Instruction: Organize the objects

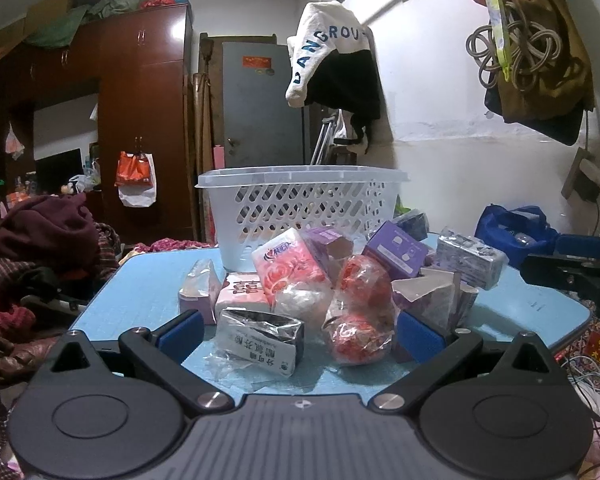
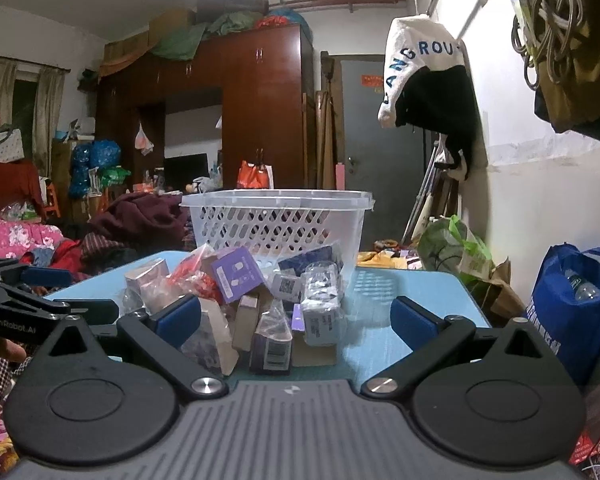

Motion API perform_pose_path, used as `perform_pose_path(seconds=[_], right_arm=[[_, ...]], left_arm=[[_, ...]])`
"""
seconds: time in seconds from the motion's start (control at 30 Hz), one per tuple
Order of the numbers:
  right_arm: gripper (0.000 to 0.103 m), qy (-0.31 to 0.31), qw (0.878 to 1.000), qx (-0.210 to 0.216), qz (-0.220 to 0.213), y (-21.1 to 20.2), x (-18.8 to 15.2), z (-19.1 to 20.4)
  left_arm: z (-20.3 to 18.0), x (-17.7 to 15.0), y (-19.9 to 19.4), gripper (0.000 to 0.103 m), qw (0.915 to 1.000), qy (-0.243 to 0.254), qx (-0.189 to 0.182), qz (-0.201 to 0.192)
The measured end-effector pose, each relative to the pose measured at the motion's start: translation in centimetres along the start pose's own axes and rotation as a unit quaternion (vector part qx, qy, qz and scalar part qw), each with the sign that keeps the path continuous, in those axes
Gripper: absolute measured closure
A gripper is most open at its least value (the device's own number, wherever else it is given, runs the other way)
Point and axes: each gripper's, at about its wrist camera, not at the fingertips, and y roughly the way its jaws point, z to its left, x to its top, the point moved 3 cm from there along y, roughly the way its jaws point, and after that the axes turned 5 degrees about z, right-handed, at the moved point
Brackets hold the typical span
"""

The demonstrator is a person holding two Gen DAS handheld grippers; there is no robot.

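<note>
Packets [image 1: 300,292] heaped, basket [image 1: 300,208] behind, perhaps touching

- The left wrist view sits low at the near edge of the blue table [image 1: 140,292], facing forward, close to the pile of packets [image 1: 300,292].
- The right wrist view looks from low at the same near edge, further right, with the pile [image 2: 252,300] left of centre.
- Both share the white basket [image 1: 300,208] [image 2: 276,220] behind the pile, the wardrobe [image 1: 140,120] [image 2: 260,112] and the hanging white garment [image 1: 324,48] [image 2: 416,64].
- Each view catches the other gripper at its edge: right gripper [image 1: 572,272], left gripper [image 2: 24,292].
</note>
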Motion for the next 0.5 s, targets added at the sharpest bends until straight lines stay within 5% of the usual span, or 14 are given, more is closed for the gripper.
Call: perform_pose_path(seconds=[0.5], right_arm=[[0.0, -0.002, 1.0, 0.004, -0.004, 0.14, -0.04, 0.14]], left_arm=[[0.29, 0.19, -0.07, 0.0, 0.9999, -0.009, -0.009, -0.008]])
